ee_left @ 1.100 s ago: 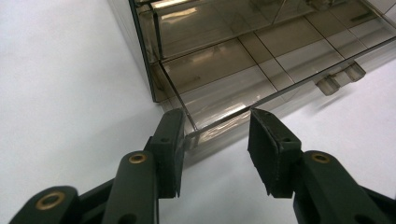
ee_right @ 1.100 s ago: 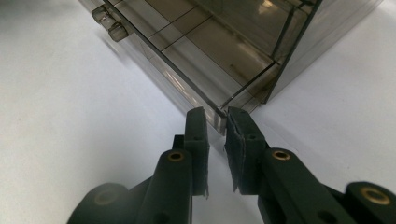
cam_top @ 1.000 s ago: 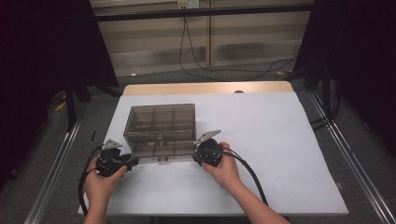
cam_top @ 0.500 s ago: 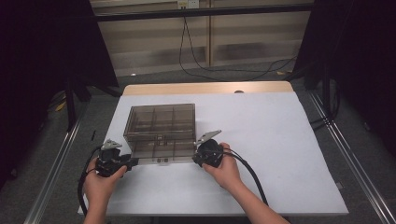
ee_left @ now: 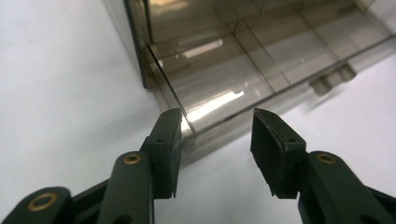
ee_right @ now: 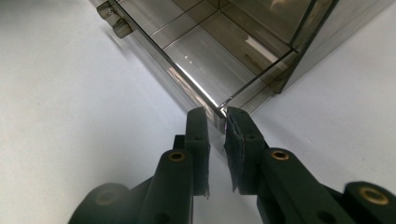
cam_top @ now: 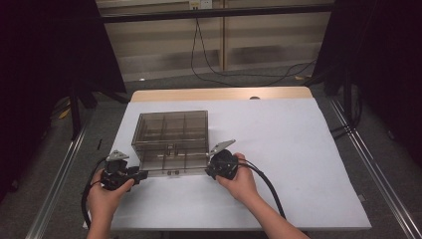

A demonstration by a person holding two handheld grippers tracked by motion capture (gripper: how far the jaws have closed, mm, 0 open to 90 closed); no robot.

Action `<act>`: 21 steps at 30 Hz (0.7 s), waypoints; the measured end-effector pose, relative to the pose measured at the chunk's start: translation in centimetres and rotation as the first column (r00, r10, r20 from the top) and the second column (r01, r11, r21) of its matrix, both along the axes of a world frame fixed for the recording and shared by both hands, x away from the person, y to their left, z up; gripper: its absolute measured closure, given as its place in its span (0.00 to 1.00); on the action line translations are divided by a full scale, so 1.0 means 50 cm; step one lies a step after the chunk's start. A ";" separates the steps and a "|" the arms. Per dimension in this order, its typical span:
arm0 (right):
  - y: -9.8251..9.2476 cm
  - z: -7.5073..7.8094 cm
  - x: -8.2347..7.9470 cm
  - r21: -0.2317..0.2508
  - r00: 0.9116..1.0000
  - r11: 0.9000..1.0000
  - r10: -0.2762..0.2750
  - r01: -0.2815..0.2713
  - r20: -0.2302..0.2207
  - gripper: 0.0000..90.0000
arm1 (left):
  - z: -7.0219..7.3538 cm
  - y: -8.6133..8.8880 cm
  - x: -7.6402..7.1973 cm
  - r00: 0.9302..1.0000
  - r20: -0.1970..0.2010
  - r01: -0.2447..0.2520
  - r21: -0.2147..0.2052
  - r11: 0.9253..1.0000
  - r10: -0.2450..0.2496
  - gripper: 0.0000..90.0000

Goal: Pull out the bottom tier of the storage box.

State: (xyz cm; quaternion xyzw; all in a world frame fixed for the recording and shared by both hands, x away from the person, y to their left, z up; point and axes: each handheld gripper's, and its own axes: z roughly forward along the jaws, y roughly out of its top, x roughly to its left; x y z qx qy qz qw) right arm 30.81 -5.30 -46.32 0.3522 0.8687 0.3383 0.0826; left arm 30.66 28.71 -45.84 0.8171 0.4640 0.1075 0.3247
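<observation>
A smoky clear compartment box [cam_top: 171, 137] with a lid sits on the white table [cam_top: 298, 149]. My left gripper [cam_top: 143, 174] is at the box's near left corner. In the left gripper view the box [ee_left: 233, 60] has that corner between the jaws of my left gripper [ee_left: 215, 121]; they have just been opening and stand apart, one pad beside the corner edge. My right gripper [cam_top: 209, 169] is at the near right corner. The right gripper view shows the box [ee_right: 219, 51] with its thin corner rim pinched by my right gripper [ee_right: 217, 116].
Two small latches [cam_top: 171, 173] sit on the box's front wall. A wooden strip [cam_top: 219, 93] runs along the table's far edge. Black cables [cam_top: 266, 184] trail from both grippers over the near table. Metal rails [cam_top: 54, 174] flank the table.
</observation>
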 end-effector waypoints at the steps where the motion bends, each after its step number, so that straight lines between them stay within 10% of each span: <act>1: -0.001 0.000 0.000 0.004 1.000 1.000 0.000 0.000 -0.001 0.88 | -0.003 -0.003 0.000 1.000 -0.004 -0.002 0.002 1.000 0.002 0.58; 21: -0.005 0.003 -0.007 0.024 1.000 1.000 -0.001 0.002 -0.018 0.88 | 0.003 -0.007 -0.002 0.999 -0.031 -0.017 0.035 0.999 0.018 0.63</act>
